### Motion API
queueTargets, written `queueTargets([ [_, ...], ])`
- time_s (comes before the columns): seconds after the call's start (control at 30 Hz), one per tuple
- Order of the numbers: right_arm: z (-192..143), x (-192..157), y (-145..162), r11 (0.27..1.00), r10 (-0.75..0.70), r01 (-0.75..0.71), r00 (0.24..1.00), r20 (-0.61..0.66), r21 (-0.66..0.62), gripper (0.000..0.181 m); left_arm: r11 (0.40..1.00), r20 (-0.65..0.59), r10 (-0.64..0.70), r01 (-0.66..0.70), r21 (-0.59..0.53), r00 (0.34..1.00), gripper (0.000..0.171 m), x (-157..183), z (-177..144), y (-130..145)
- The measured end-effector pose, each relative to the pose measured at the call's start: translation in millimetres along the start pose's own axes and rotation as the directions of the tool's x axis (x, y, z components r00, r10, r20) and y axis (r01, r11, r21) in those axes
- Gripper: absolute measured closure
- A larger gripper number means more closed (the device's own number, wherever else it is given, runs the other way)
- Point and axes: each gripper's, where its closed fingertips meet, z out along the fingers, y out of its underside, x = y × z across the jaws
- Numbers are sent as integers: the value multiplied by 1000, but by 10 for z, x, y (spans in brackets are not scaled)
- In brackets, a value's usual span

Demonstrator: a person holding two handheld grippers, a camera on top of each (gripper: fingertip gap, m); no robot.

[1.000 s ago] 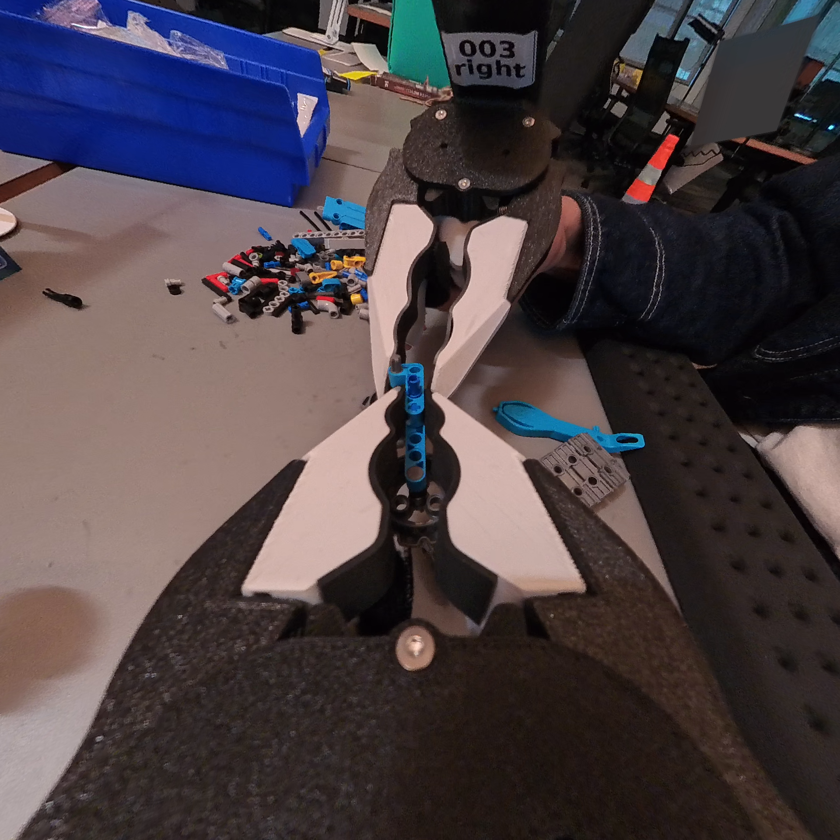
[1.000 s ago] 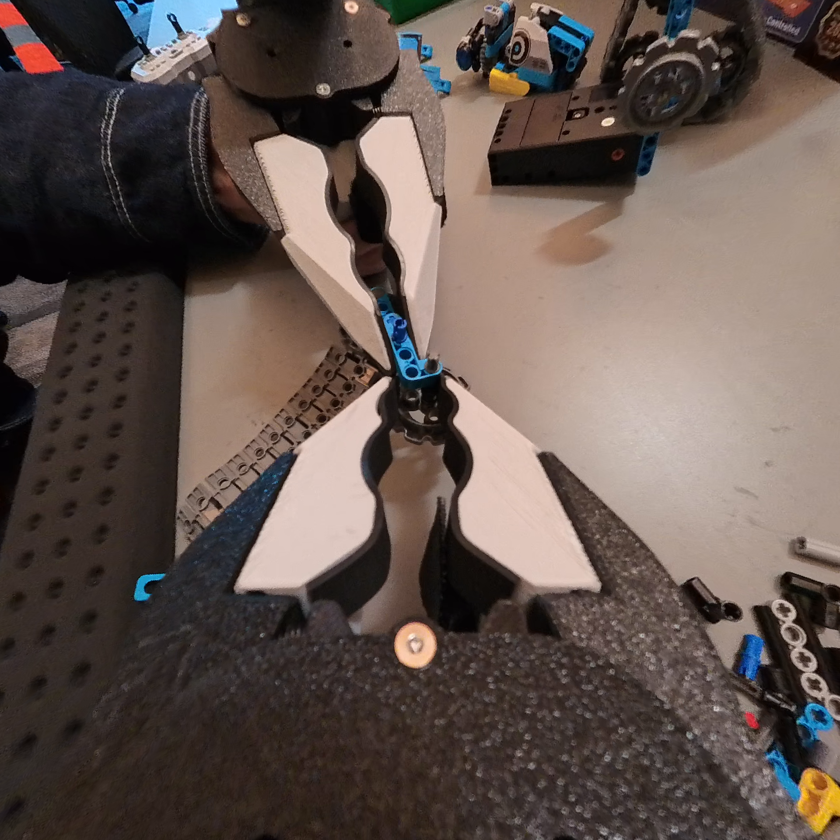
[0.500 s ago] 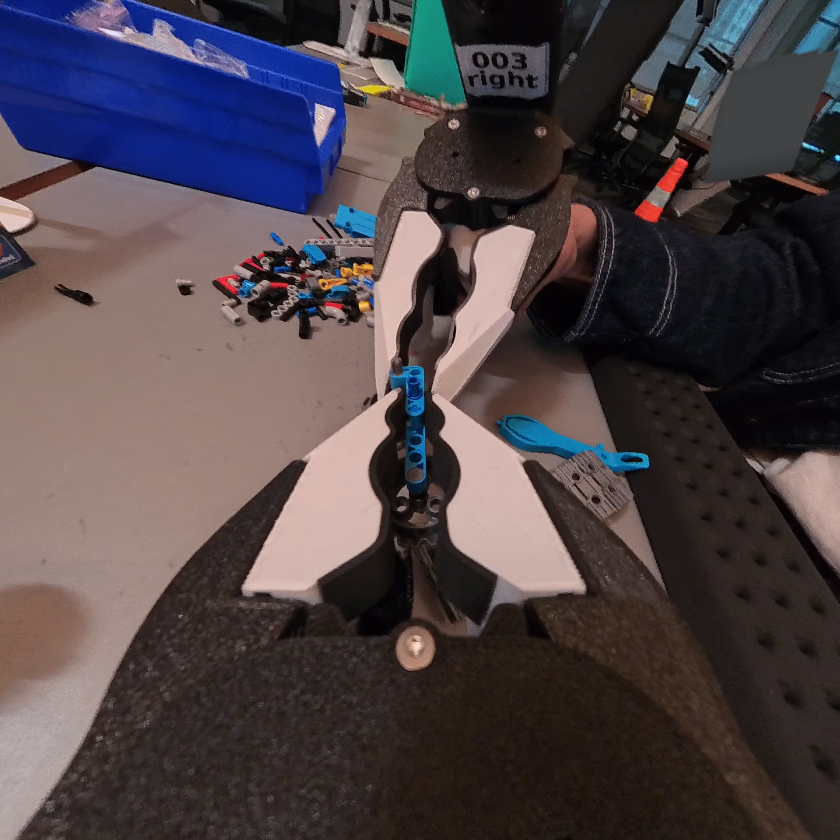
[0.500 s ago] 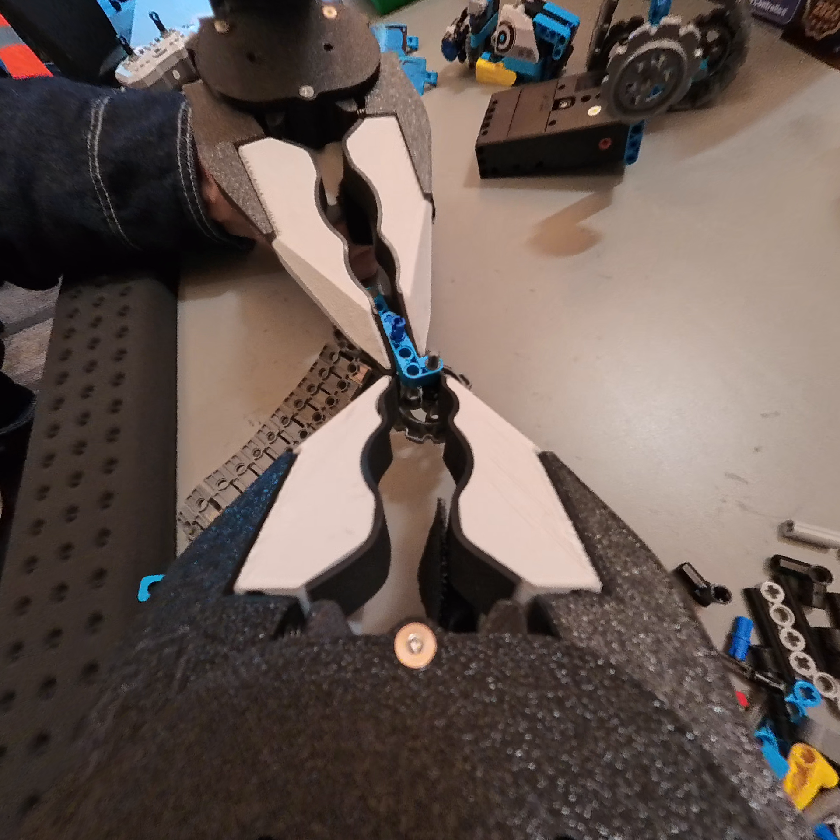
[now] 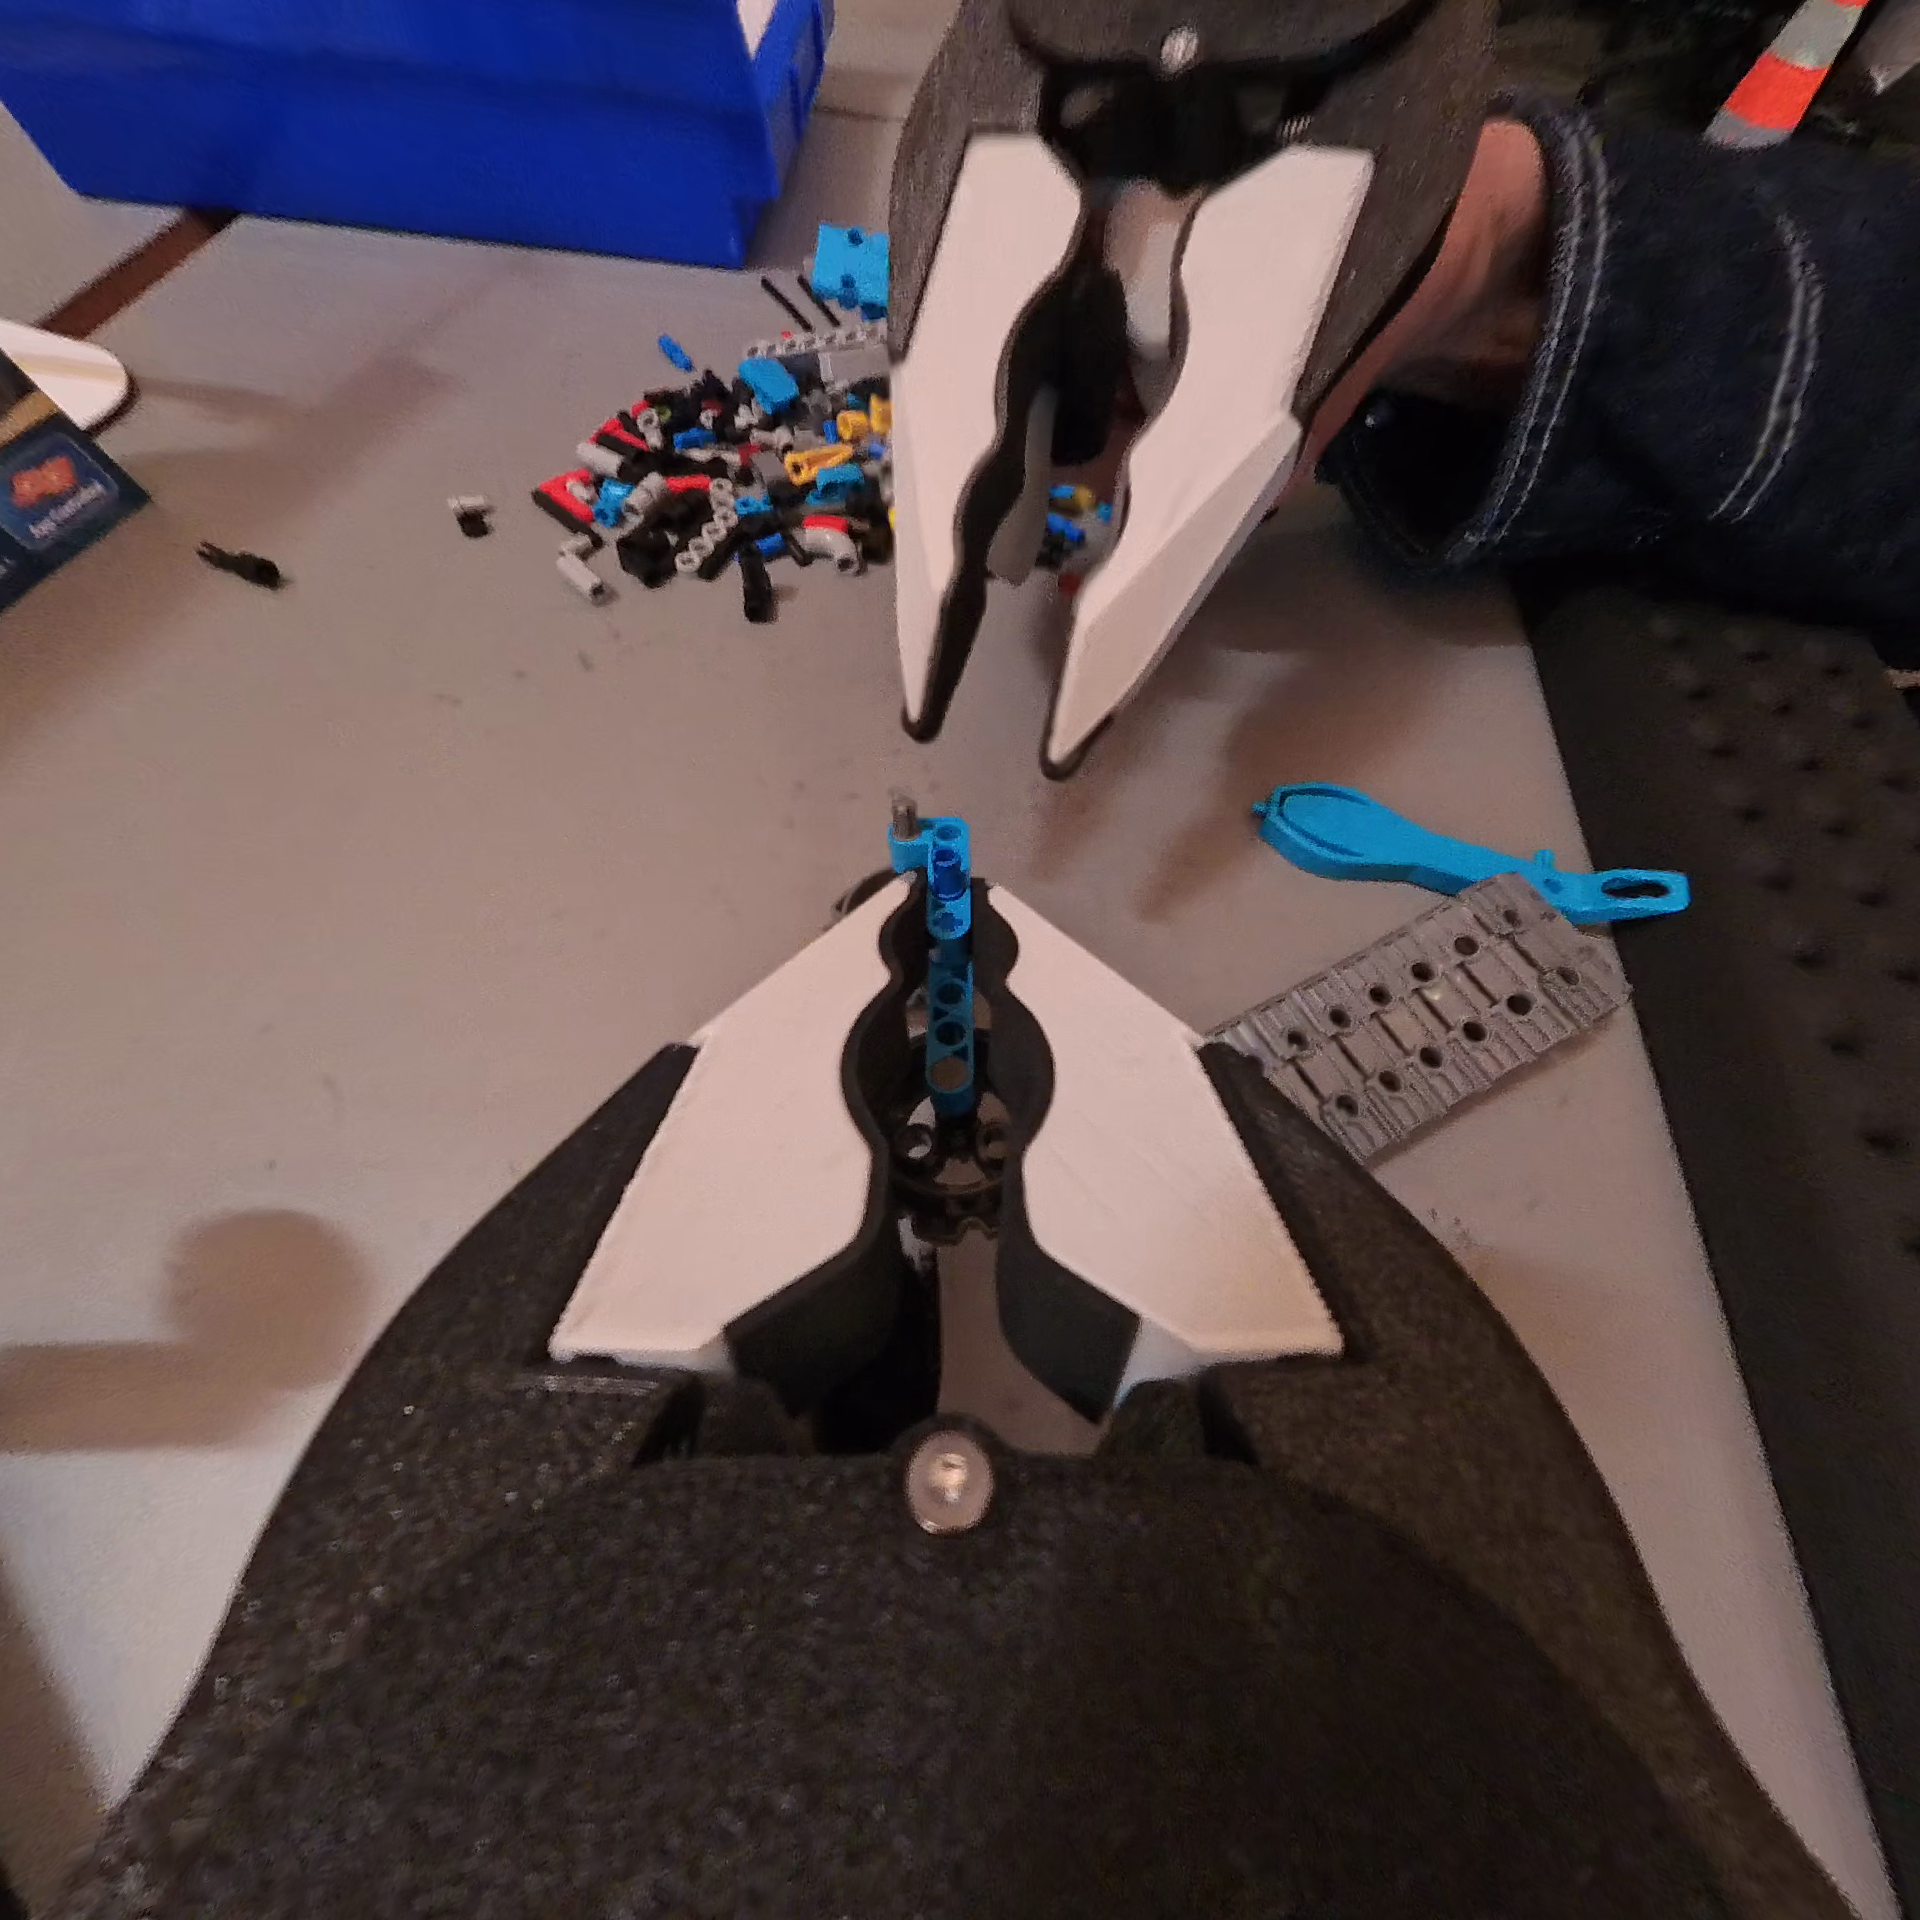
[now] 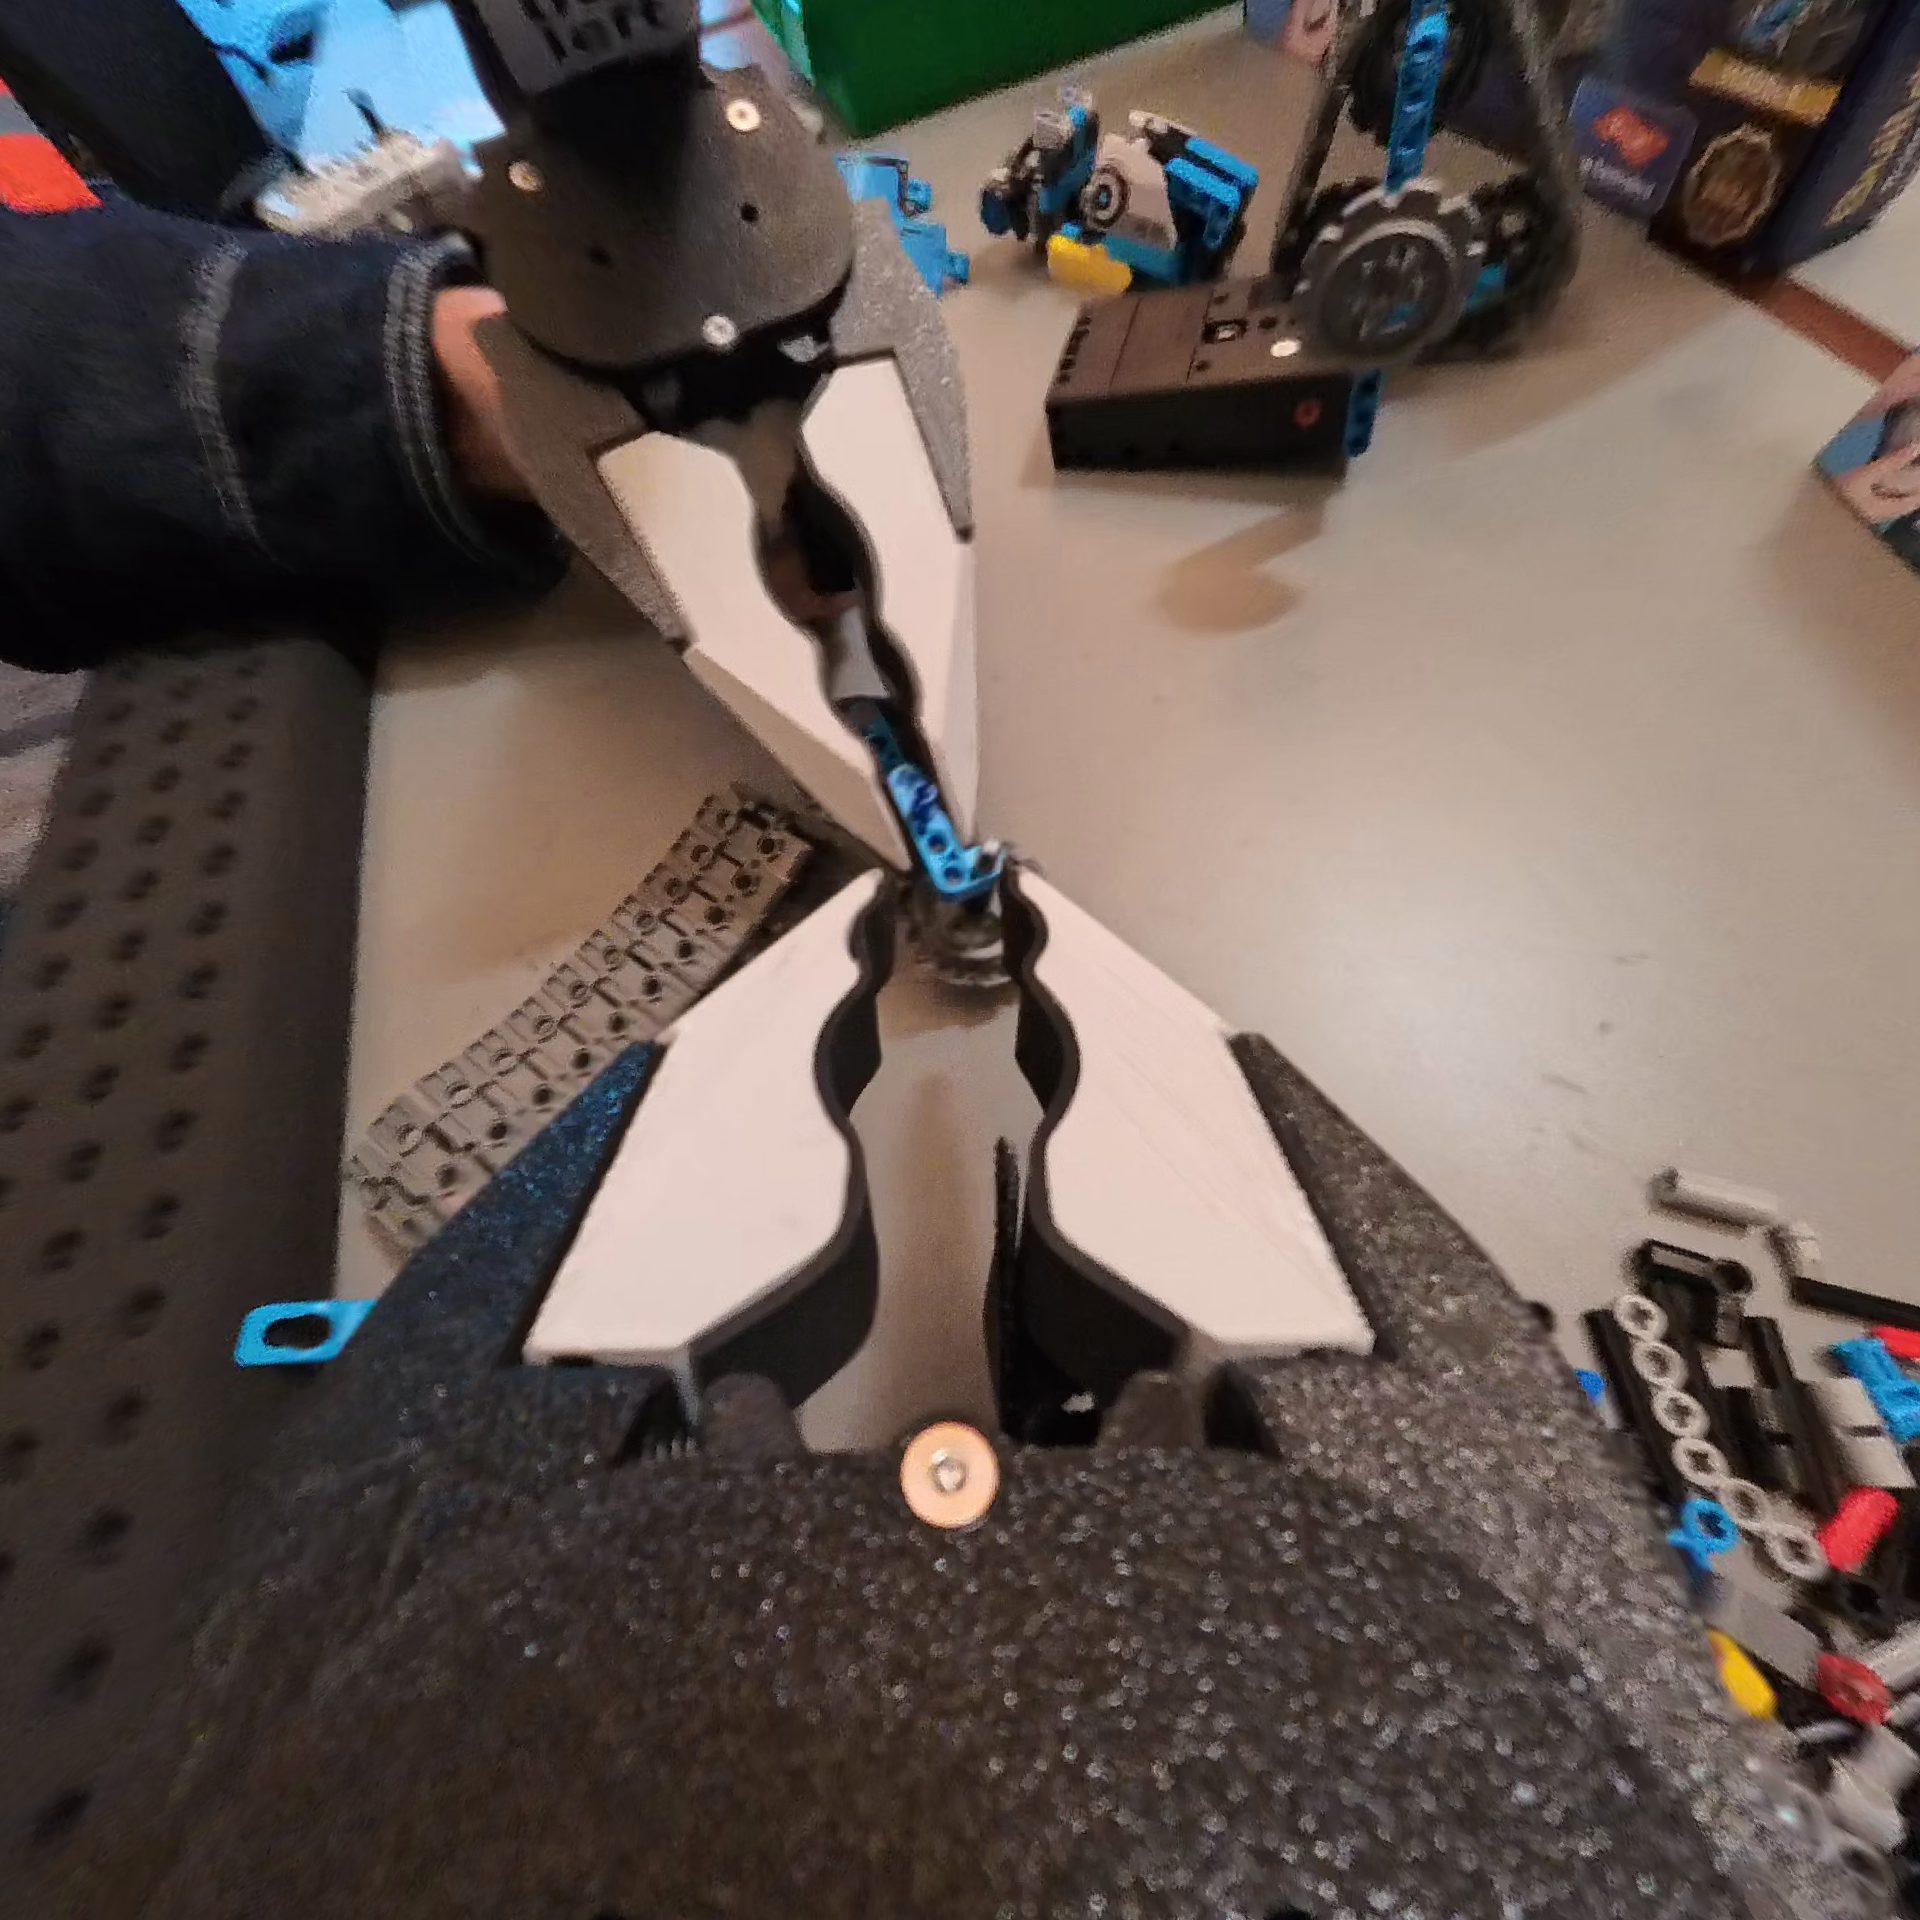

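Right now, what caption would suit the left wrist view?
Left gripper clamps a blue beam while the open right gripper hovers just beyond it.

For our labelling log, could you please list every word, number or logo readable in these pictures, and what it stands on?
I do not copy out writing; these things bear it:
White label on the left gripper body: cropped, blurred.
Dark blue boxes with gold emblem: blurred.
Dark blue card at the left wrist view's left edge: blurred.
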Motion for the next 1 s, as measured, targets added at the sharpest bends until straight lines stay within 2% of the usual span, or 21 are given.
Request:
queueTargets([
  [0.1,73,46,74,999,-12,11,999,-34,-37,167,999,-15,16,-16,-44,1000,167,43,50,64],
  [0.43,209,-4,127,998,44,-43,999,30,-50,178,996,-37,27,-30,-83,999,167,88,75,128],
  [0.57,183,27,134,997,67,-65,997,30,-51,173,996,-37,21,-24,-84,999,166,82,76,130],
  [0.63,173,12,121,997,69,-67,997,38,-42,177,996,-40,16,-19,-84,999,166,82,73,132],
  [0.87,198,13,113,998,14,-14,1000,5,-57,180,997,-37,5,-8,-83,999,166,68,66,133],
  [0.93,199,38,75,999,22,-22,1000,-15,-37,181,997,-28,-5,3,-72,1000,166,41,57,117],
  [1.0,155,33,-59,997,58,-58,998,4,42,181,1000,-43,-28,28,-14,999,166,30,2,26],
])
